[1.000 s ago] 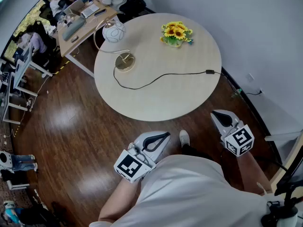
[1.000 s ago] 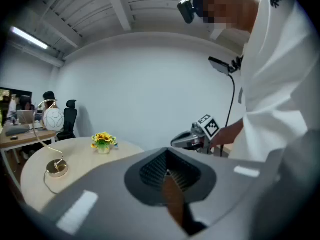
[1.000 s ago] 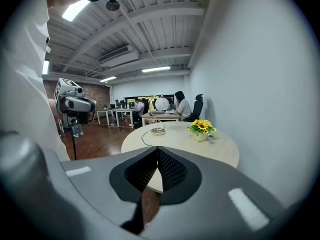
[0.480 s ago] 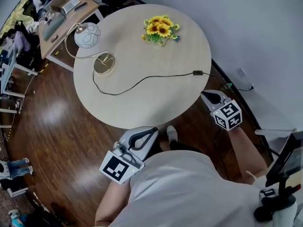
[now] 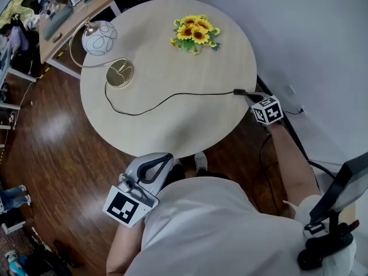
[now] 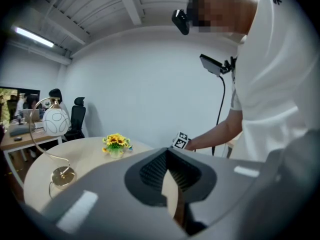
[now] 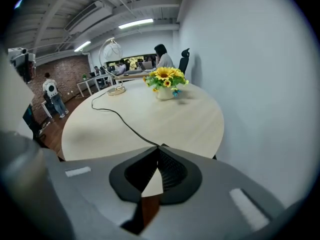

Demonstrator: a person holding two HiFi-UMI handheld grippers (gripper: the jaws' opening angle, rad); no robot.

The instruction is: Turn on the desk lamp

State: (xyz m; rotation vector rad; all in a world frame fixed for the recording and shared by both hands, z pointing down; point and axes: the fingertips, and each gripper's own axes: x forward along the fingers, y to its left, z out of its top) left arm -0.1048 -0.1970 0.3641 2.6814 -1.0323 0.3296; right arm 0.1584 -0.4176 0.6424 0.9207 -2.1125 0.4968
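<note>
Head view: inline cord switch (image 5: 238, 92) lies just ahead of right gripper (image 5: 249, 97) tips, maybe touching; jaws together, empty. Left gripper (image 5: 164, 158) likewise, well apart.

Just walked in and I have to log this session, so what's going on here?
A person stands at the round table with a gripper in each hand. The right gripper, jaws together and empty, is out at the table's right edge, its tips by the inline switch on the black cord of the desk lamp. The left gripper hangs low by the person's body, also shut and empty.
</note>
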